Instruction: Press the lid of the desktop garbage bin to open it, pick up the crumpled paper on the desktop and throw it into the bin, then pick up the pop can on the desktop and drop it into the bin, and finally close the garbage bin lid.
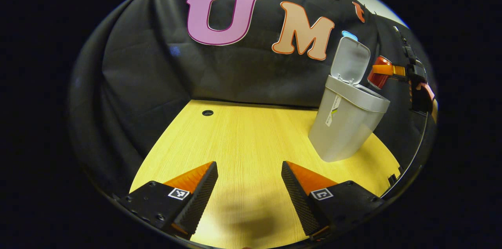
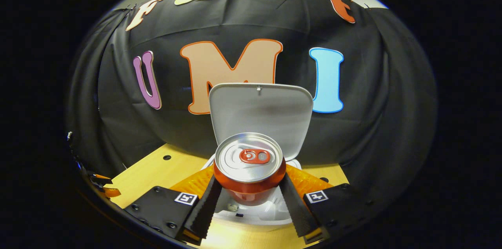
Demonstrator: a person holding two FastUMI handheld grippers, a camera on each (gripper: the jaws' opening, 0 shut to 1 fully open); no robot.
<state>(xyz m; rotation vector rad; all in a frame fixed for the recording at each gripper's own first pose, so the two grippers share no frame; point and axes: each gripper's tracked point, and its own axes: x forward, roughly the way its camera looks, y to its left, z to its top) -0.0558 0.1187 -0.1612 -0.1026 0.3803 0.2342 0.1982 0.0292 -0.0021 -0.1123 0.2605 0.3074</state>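
The grey bin stands at the right of the wooden table, its lid tipped up and open. My right gripper is shut on the red pop can, holding it upright just above the bin's open mouth, with the raised lid behind it. In the left gripper view the can hangs beside the lid, held by the right gripper. A small pale lump lies inside the bin. My left gripper is open over bare table, left of the bin.
The yellow table has a small round hole near its back edge. The black cloth wall rises close behind the bin. The table's right edge runs just past the bin. The left gripper shows at the far left.
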